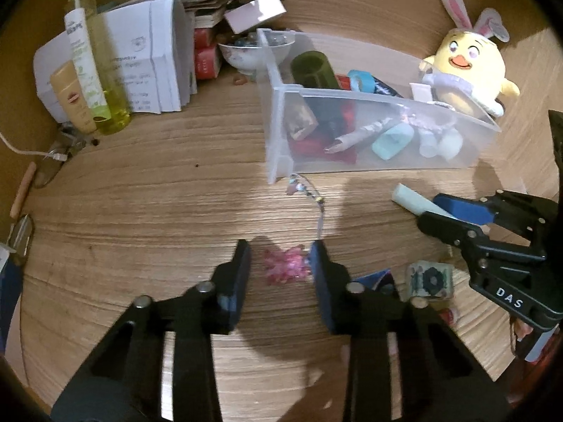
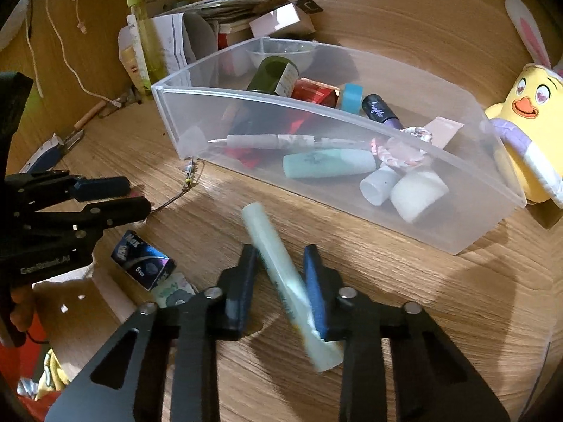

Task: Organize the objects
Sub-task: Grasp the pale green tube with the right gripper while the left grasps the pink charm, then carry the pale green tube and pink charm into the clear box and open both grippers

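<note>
Both fingers of the right gripper (image 2: 279, 263) flank a pale green tube (image 2: 281, 274), which runs diagonally through the gap; the tube touches the right finger, but I cannot tell whether it is truly clamped. From the left wrist view, that gripper (image 1: 434, 207) appears narrow, with the tube (image 1: 417, 202) sticking out from between its tips. Left gripper (image 1: 281, 256) fingers stand apart, straddling a pink beaded charm (image 1: 285, 267) lying on the wooden table (image 1: 140, 211); a thin beaded chain (image 1: 309, 197) runs from the charm up toward the clear bin (image 1: 352, 130). The bin sits just beyond both grippers and holds a dark green jar (image 2: 272, 75), a red box (image 2: 313, 93), a blue tape roll (image 2: 352, 96), a purple tube (image 2: 381, 112), a pen (image 2: 274, 140), a mint bottle (image 2: 327, 163) and small white bottles (image 2: 401, 188). A yellow chick plush (image 1: 468, 70) with rabbit ears rests against the bin's far right end. Near the left gripper lie a small dark blue box (image 2: 144, 263) and a patterned packet (image 1: 427, 279). Behind the bin stand a yellow-green bottle (image 1: 105, 70), stacked papers (image 1: 147, 63) and a bowl (image 1: 253, 52).
</note>
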Demonstrator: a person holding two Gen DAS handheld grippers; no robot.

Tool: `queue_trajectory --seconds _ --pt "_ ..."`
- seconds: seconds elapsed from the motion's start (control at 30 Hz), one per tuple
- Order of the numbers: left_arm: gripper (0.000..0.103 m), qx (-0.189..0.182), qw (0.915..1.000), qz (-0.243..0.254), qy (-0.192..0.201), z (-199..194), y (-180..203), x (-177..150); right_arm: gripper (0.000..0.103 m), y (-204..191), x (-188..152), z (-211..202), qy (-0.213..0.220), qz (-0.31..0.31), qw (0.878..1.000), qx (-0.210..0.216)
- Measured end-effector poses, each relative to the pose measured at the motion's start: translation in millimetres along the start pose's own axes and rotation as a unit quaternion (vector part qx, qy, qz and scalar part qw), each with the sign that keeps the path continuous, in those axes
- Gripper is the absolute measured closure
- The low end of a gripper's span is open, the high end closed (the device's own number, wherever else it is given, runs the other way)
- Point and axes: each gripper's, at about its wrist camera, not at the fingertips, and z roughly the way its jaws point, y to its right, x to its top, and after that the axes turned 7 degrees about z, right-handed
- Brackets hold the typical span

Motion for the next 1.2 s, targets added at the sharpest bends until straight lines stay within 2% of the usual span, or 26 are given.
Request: queue_trajectory --seconds 0.03,0.1,0.33,0.8,1.2 --pt "0.077 -0.003 1.0000 0.000 0.000 0 1 0 0.086 0 1 1 0.000 0.000 1.000 0.003" --pt "0.077 -0.006 1.0000 0.002 0.000 1 4 1 0.088 0 0 0 -0.001 -0.001 1.000 0.008" --pt "0.077 -0.008 0.9999 -0.005 0.006 -3 4 0 0.089 1 2 -2 0.007 0.004 1.000 0.012" --pt "0.077 -0.019 0.9964 -0.010 0.082 -56 8 24 0.089 9 14 -46 0.074 0.033 0.997 0.019" --pt "0.077 -0.044 0.9920 -0.002 0.118 -70 19 47 0.089 22 26 -74 0.123 0.061 0.990 0.017"
